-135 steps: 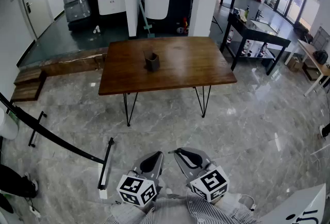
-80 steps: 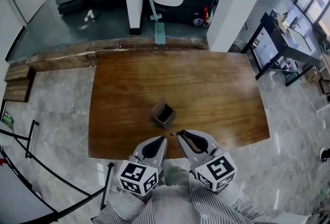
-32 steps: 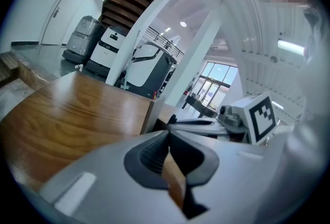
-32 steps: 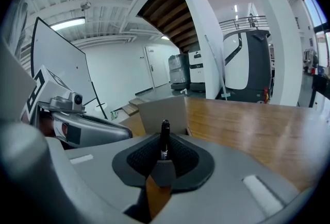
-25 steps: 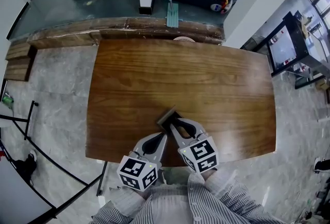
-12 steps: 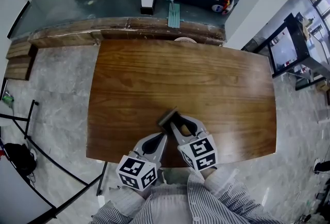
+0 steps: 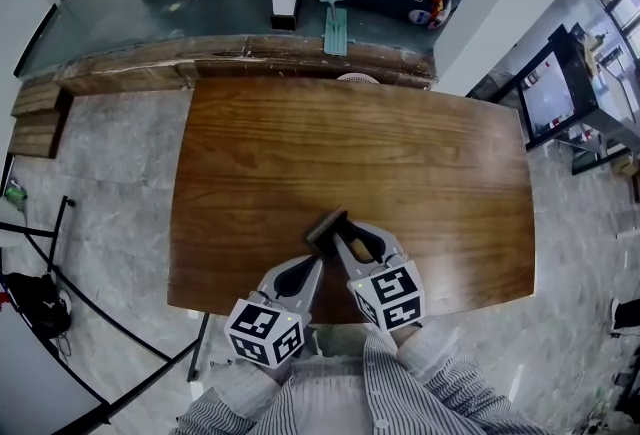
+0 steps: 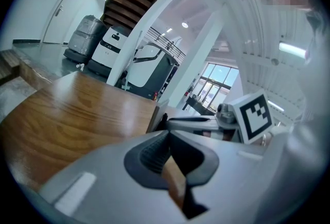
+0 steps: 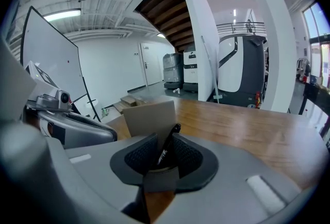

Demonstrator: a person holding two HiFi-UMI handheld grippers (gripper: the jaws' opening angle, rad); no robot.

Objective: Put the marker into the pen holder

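There were one marker (image 9: 166,150), one pen holder (image 7: 326,222) and two tongs over a single desk (image 7: 300,143). The right tongs (image 7: 341,236) pinched the black marker, with its tip just short of the holder's near wall. Only the right gripper view showed this; the head view hid the marker. The left tongs (image 7: 316,267) were pressed together on nothing, by the desk's near edge. The holder's inside could not be made out.

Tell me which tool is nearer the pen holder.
Right. The right tool is at the pen holder, gripping the marker; the left tool sits short of it.
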